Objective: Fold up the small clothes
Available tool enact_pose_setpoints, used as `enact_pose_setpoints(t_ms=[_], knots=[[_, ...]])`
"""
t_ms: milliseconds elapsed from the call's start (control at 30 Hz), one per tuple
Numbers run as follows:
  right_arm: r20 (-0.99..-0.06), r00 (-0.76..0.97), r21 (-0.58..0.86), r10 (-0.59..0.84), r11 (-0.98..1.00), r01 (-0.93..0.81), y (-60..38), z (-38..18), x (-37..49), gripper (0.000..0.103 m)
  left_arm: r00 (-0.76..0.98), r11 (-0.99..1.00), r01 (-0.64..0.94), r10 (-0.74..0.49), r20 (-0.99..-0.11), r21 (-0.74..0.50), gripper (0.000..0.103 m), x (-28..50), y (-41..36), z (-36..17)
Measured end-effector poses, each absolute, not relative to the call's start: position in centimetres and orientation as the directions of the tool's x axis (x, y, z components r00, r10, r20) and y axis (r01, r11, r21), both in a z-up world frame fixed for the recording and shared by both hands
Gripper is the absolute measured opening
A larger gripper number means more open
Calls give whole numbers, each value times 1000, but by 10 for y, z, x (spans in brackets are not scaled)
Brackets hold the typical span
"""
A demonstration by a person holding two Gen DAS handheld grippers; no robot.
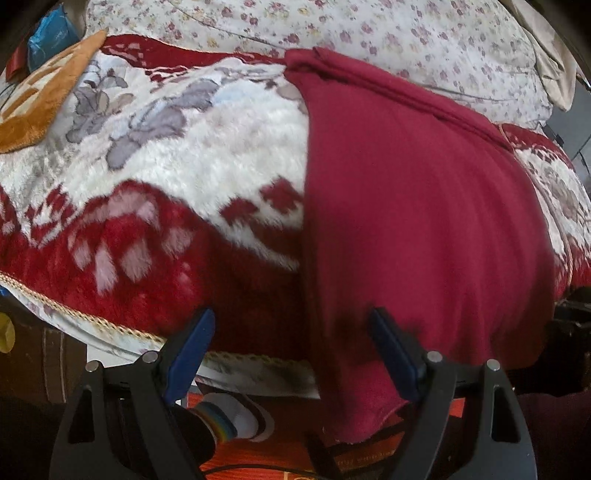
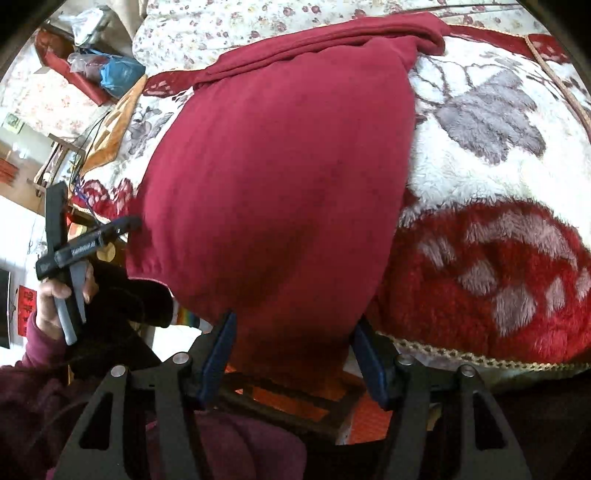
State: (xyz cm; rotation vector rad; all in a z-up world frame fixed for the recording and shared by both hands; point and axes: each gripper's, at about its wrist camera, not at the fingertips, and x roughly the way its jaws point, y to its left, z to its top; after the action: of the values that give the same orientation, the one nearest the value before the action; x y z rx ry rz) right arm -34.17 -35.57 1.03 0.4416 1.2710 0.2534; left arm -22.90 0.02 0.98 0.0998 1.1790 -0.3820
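Dark red garment point(image 1: 417, 206) lies spread on the red-and-white plush blanket point(image 1: 177, 162), its lower end hanging over the blanket's near edge. Left gripper point(image 1: 295, 354) jaws wide, nothing pinched, straddling the garment's left edge at the overhang. Right gripper point(image 2: 295, 350) jaws apart around the hanging hem; pads not visibly pressing cloth. Floral sheet point(image 1: 332, 29) past the blanket's far edge.

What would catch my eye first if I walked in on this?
A big dark red garment lies spread over a fluffy red and white flowered blanket, its near edge hanging off the bed. Both the left gripper and the right gripper hang open at that drooping edge.
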Motion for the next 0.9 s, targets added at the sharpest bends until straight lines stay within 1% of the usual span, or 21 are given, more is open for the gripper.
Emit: enact_pose_setpoints(t_ms=[133,600,667,700,733,767,800,867,900], knots=[[-867,280,443,412,895,57,-349,6,-337,69,316,923,366,-241,-918,-117,85,-233,-4,9],[-874,238,441,424,897,21,-335,0,-328,69,304,918,382,-233,-923,-106,85,-238,-8,6],[-876,239,435,420,900,11,-335,0,-328,68,299,916,389,-231,-926,-103,84,-238,-9,5],[-879,241,426,411,905,9,-334,0,-328,64,296,914,392,-231,-927,-102,80,-239,-9,4],[-881,244,419,405,908,8,-333,1,-329,50,292,911,401,-230,-928,-100,77,-241,-10,4],[-884,244,413,400,911,5,-331,1,-330,39,289,908,407,-229,-930,-97,70,-242,-12,4],[-883,243,413,401,911,-5,-329,1,-330,22,286,906,412,-225,-931,-93,66,-244,-12,3],[-886,247,401,393,916,-19,-326,3,-330,20,280,906,415,-218,-935,-87,49,-246,-11,3],[-885,250,399,393,916,-29,-325,5,-329,18,275,906,414,-219,-936,-90,37,-246,-10,3]])
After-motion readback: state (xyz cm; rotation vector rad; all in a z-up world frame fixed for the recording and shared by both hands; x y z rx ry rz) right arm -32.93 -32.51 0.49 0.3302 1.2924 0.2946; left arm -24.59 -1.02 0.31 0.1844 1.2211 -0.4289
